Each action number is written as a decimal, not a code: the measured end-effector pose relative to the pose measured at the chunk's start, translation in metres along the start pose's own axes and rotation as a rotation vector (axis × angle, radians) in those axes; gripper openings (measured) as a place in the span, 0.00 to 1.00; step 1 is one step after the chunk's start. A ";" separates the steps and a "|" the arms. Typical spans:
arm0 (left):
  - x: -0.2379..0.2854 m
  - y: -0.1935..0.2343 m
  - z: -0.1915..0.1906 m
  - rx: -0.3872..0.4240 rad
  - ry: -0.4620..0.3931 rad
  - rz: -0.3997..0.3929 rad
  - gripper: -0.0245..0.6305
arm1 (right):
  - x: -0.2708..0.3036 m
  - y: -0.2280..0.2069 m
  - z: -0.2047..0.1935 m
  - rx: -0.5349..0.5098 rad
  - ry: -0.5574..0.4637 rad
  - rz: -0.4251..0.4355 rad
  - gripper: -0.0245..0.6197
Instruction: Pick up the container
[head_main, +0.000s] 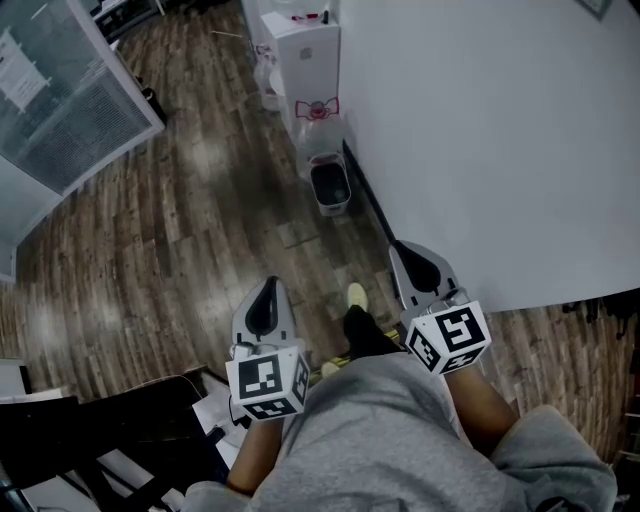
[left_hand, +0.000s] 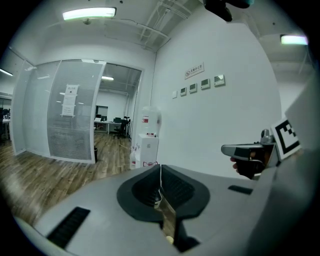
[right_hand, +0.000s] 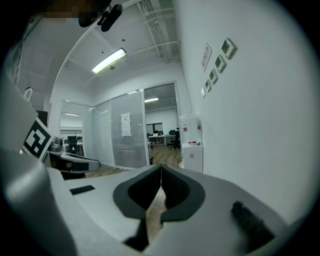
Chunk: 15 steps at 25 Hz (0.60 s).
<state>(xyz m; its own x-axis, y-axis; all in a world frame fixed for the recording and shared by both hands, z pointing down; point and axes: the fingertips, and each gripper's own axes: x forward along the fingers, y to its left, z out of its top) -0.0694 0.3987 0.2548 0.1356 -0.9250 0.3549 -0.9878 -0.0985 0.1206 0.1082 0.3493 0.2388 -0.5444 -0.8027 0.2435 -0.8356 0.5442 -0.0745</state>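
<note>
- Grey bin (head_main: 330, 187) by the wall (head_main: 480, 140), likely my container, sits well ahead; my right gripper (head_main: 408, 252) looks nearer.
- It and the left gripper (head_main: 268, 290): jaws closed, empty.

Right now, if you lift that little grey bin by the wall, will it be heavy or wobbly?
Probably light: the bin looks like thin open-topped plastic. Pushed, it would likely slide on the smooth wooden floor.

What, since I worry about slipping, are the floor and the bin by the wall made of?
The floor looks like wood or wood-look laminate, semi-gloss: plank seams, grain, soft glare. The bin seems plastic: smooth pale rim, dark inside; too small to be sure.
</note>
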 end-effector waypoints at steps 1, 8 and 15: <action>0.011 0.000 0.002 -0.004 0.007 -0.003 0.07 | 0.009 -0.006 0.001 0.004 0.003 0.001 0.08; 0.084 -0.001 0.026 -0.004 0.031 -0.009 0.07 | 0.070 -0.048 0.011 0.019 0.023 0.015 0.08; 0.143 -0.004 0.048 -0.001 0.046 0.017 0.07 | 0.107 -0.095 0.023 0.022 0.024 0.026 0.08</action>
<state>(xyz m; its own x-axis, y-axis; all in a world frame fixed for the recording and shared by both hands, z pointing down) -0.0496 0.2495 0.2605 0.1222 -0.9088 0.3989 -0.9899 -0.0828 0.1148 0.1270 0.2060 0.2494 -0.5641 -0.7822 0.2644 -0.8229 0.5589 -0.1022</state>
